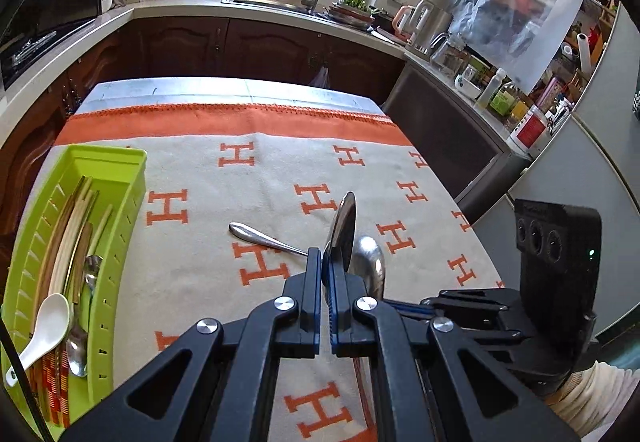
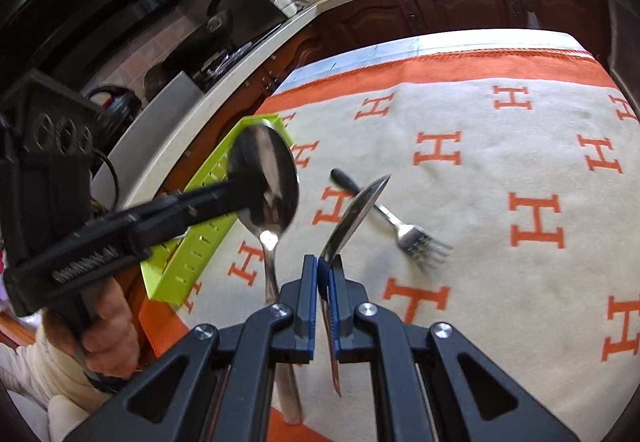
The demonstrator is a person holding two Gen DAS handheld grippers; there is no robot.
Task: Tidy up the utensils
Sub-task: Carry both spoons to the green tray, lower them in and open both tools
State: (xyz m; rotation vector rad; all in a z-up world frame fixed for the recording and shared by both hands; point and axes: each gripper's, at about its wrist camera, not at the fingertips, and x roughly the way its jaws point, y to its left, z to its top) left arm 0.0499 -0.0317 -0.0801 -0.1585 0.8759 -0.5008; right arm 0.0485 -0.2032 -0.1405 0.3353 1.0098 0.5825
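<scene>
The green tray [image 1: 132, 198] sits at the cloth's [image 1: 260, 178] left edge already loaded with chopsticks [image 1: 72, 238], a white spoon [image 1: 44, 326] and metal cutlery, so sorting looks well underway, with a fork [image 2: 400, 226] lying loose mid-cloth and two spoons not yet binned. The left gripper [image 1: 322, 262] is clamped on a big spoon [image 1: 343, 230] raised above the cloth just beside the tray, while the right gripper [image 2: 324, 266] pinches a second spoon [image 2: 356, 214] edge-on. Open cloth spreads right and ahead, but the two spoons hang close together, so it looks tight there.
</scene>
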